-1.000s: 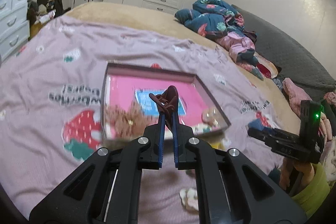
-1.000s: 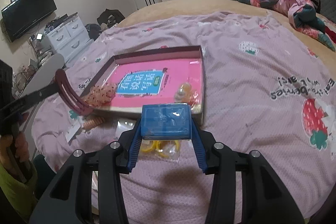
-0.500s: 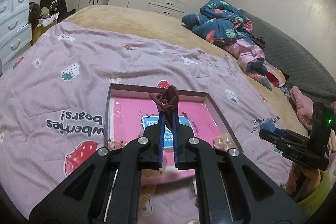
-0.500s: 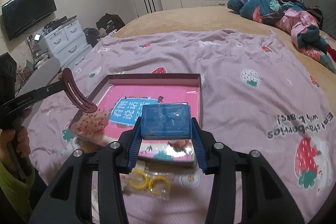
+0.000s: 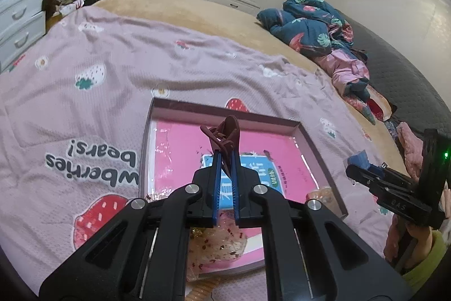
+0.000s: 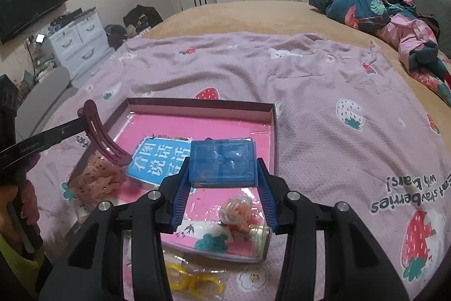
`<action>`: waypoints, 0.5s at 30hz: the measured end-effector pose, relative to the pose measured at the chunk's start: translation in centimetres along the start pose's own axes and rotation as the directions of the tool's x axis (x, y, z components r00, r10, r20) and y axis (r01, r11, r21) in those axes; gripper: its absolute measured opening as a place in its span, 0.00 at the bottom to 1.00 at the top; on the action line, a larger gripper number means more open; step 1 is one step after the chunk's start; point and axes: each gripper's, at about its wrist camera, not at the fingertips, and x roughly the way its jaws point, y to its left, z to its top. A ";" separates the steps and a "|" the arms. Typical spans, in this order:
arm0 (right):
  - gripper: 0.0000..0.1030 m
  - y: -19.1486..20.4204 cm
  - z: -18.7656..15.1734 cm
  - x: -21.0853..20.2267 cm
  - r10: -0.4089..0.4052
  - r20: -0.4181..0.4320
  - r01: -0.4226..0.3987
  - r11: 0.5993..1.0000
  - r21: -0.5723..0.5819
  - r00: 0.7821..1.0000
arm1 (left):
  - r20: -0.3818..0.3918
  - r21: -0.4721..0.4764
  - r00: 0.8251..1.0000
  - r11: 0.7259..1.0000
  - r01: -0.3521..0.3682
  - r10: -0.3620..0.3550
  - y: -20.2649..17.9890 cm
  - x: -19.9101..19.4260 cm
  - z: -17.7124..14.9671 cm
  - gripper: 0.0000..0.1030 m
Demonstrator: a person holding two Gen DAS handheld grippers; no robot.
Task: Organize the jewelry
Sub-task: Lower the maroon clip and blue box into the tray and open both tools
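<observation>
Fingers of left gripper pinch maroon hair clip mid-frame; right gripper clamps blue box over tray.

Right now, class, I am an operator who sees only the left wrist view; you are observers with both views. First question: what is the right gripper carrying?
Observer: The right gripper is shut on a flat, translucent blue box, held by two opposite sides.
Operator: My hair clip looks end-on. What shape is it?
Observer: Seen side-on, the hair clip is long, curved, maroon and slotted, pinched at one end by the left gripper.
Operator: Anything loose in front of the tray?
Observer: Yellow rings in a clear bag lie on the blanket, just outside the tray.
</observation>
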 end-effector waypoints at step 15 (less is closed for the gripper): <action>0.42 1.3 -1.6 5.6 0.009 -0.104 -0.010 1.000 -0.011 0.995 | -0.076 -0.055 0.997 0.998 0.009 -0.013 2.3 1.5 -2.5 0.01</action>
